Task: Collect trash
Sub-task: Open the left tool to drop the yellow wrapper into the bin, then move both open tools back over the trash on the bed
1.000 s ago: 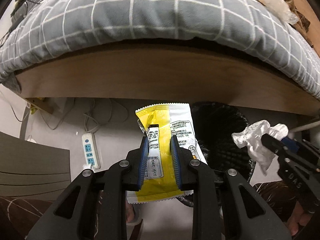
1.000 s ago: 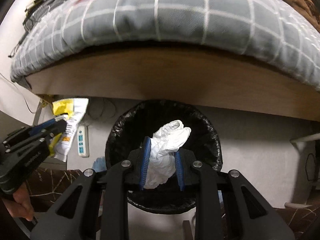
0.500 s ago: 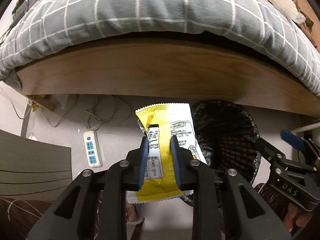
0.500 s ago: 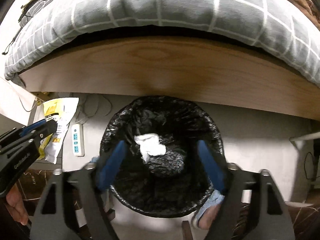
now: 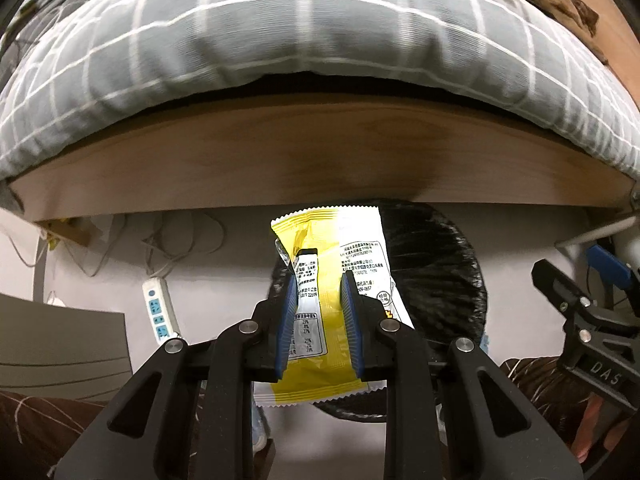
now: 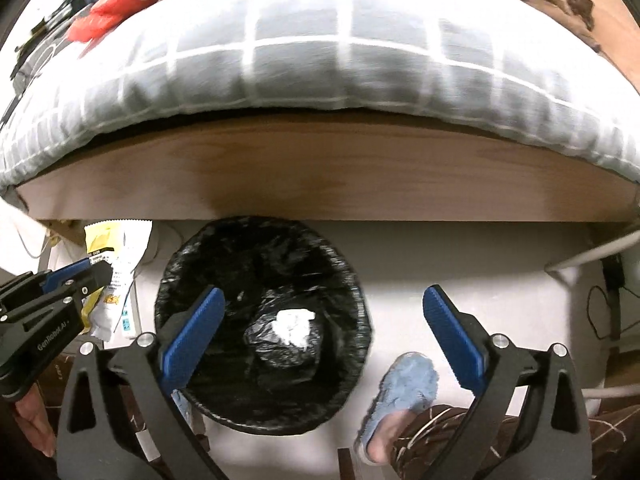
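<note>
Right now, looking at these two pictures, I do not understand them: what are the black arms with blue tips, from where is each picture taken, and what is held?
There is no robot: a person holds one hand-held gripper in each hand, and a camera on each looks along its two fingers.

The left wrist view shows the left gripper shut on a yellow and white snack wrapper.

The right wrist view shows the right gripper, whose jaws have just been opening, with nothing between them. Below it stands a bin lined with a black trash bag, and a crumpled white tissue lies inside.

Behind is a wooden bed frame with a grey checked quilt. A white power strip lies on the floor.
</note>
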Tool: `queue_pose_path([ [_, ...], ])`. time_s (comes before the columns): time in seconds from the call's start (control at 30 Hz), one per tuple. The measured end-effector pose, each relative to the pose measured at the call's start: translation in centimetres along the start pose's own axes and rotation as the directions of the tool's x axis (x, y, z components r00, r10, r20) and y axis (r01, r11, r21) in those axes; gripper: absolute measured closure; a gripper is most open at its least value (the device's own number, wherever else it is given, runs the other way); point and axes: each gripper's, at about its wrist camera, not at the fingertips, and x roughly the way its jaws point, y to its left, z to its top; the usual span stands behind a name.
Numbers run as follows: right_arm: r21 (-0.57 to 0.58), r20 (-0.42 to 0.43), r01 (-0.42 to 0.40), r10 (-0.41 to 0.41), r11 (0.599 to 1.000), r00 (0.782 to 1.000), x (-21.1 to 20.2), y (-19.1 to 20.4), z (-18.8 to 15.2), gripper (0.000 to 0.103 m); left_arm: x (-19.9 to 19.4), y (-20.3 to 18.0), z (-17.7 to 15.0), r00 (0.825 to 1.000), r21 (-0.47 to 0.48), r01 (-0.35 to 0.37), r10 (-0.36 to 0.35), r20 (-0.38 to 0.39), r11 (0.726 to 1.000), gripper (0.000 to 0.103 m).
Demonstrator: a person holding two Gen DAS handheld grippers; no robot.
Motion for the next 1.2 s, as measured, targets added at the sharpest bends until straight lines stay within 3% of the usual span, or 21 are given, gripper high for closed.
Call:
queue_pose_path([
  [0.23, 0.066, 0.011, 0.035, -0.036, 0.997, 0.999, -0.7, -4.4, -0.4, 0.008, 0.8, -3.6, 0.2, 1.0, 0.047, 0.018, -0.018, -0.013, 0.999, 0.081],
  [0.5, 0.094, -0.01, 0.059, -0.058, 0.994, 0.998, -0.5, -6.1, -0.8, 0.008, 1.8, -5.5, -0.1, 1.0, 0.075, 0.004, -0.002, -0.027, 0.997, 0.076],
  [0.6, 0.095, -0.004, 0.059, -0.059, 0.994, 0.998, -0.4, -6.2, -0.8, 0.008, 1.8, -5.4, 0.0, 1.0, 0.069, -0.002, 0.003, -0.015, 0.998, 0.07],
  [0.67, 0.089, 0.001, 0.059, -0.059, 0.994, 0.998, -0.4, -5.9, -0.7, 0.008, 1.7, -5.2, 0.1, 1.0, 0.066, -0.01, 0.01, -0.006, 0.998, 0.058],
  [1.03, 0.057, 0.084, 0.052, -0.057, 0.997, 0.995, -3.6, -4.3, 0.9, 0.008, -1.9, -4.0, 1.5, 0.994, 0.055, -0.044, 0.038, 0.105, 0.997, 0.013],
  [1.2, 0.053, 0.143, 0.055, -0.062, 0.997, 0.988, -5.9, -4.4, 2.4, 0.008, -4.8, -3.0, 3.1, 0.983, 0.03, -0.049, 0.043, 0.177, 0.998, 0.006],
])
